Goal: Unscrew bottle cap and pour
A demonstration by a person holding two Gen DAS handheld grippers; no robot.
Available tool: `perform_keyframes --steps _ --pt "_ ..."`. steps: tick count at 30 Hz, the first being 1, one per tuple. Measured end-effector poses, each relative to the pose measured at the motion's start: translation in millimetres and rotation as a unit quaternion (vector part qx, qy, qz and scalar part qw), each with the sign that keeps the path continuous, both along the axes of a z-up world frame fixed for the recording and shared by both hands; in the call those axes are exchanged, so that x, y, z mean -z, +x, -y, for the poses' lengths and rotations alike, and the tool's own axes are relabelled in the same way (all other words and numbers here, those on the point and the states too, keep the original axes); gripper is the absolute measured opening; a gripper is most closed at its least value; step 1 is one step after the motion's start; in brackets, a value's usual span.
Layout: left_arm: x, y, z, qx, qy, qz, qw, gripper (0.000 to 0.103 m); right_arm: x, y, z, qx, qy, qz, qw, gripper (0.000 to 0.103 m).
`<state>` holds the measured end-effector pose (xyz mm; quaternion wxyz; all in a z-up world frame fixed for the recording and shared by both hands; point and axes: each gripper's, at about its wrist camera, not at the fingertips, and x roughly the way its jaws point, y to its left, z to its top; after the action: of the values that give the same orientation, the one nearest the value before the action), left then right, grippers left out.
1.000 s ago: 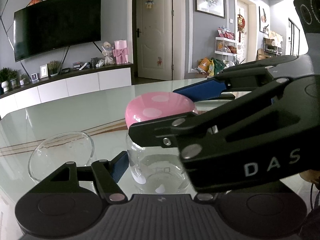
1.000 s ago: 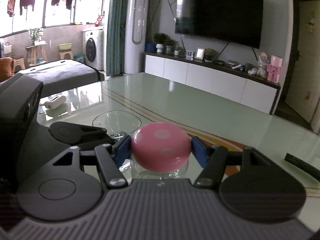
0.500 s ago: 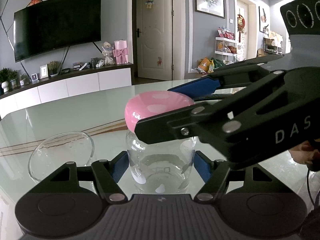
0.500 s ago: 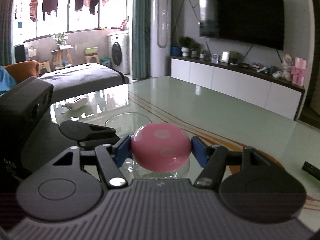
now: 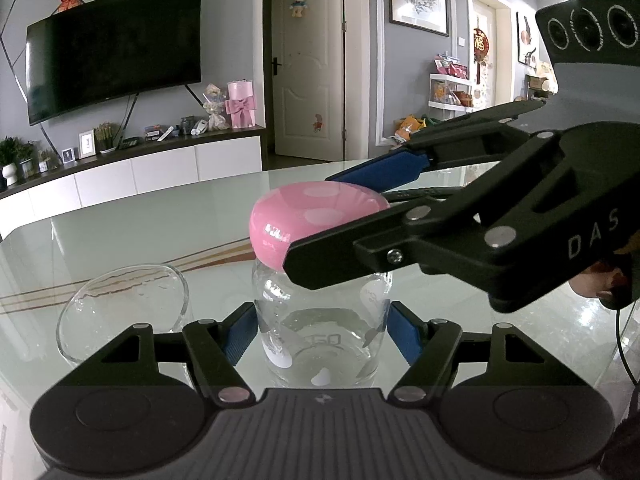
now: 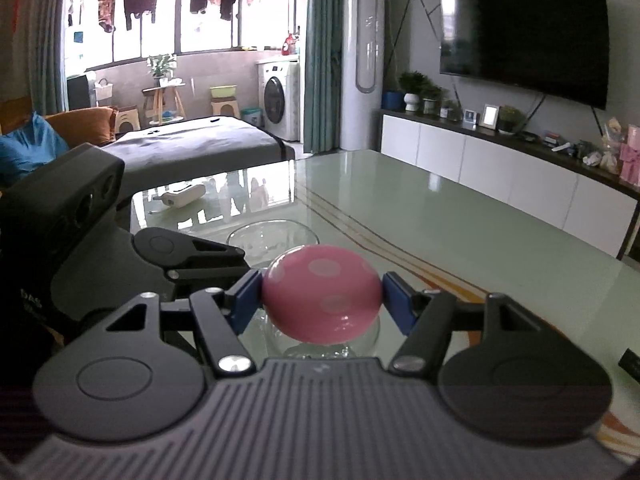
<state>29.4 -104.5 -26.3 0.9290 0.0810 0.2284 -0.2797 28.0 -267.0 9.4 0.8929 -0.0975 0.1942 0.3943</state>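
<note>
A clear glass bottle (image 5: 320,340) is stood upright on the glossy pale-green bench (image 5: 120,232), and its body is clamped between the blue pads (image 5: 240,332) of the left hand-held gripper (image 5: 320,334). The pink cap with paler dots (image 6: 322,298), seated on the bottle's neck, is gripped on both sides by the blue pads (image 6: 246,300) of the right hand-held gripper (image 6: 322,300), which is reached in from the right in the left wrist view. A clear glass bowl (image 5: 120,312) is seen on the bench just beside the bottle, to its left, apart from it. A wall-mounted television (image 5: 112,44) is seen behind
</note>
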Motion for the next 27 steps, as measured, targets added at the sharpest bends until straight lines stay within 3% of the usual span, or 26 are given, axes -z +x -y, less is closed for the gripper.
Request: perform_keyframes --steps 7,10,12,13,18,27 --pt "1 0 -2 0.000 0.000 0.000 1.0000 0.074 0 2 2 -0.008 -0.008 0.003 1.000 0.067" --pt "-2 0 -1 0.000 -0.001 0.000 1.0000 0.074 0 -2 -1 0.000 -0.015 0.012 1.000 0.078" --pt "-1 -1 -2 0.000 -0.001 -0.001 1.0000 0.074 1 -7 0 0.013 -0.013 0.023 1.000 0.091" --pt "-1 0 -2 0.000 0.000 0.000 1.0000 0.074 1 -10 0 0.020 -0.009 0.028 0.999 0.092" --pt "0 1 -3 0.000 0.000 0.000 1.0000 0.074 1 -18 -4 0.089 -0.013 0.029 0.996 0.091" --pt "-1 2 -3 -0.002 -0.001 -0.001 1.0000 0.074 6 -32 -23 0.146 -0.008 -0.001 0.989 0.085"
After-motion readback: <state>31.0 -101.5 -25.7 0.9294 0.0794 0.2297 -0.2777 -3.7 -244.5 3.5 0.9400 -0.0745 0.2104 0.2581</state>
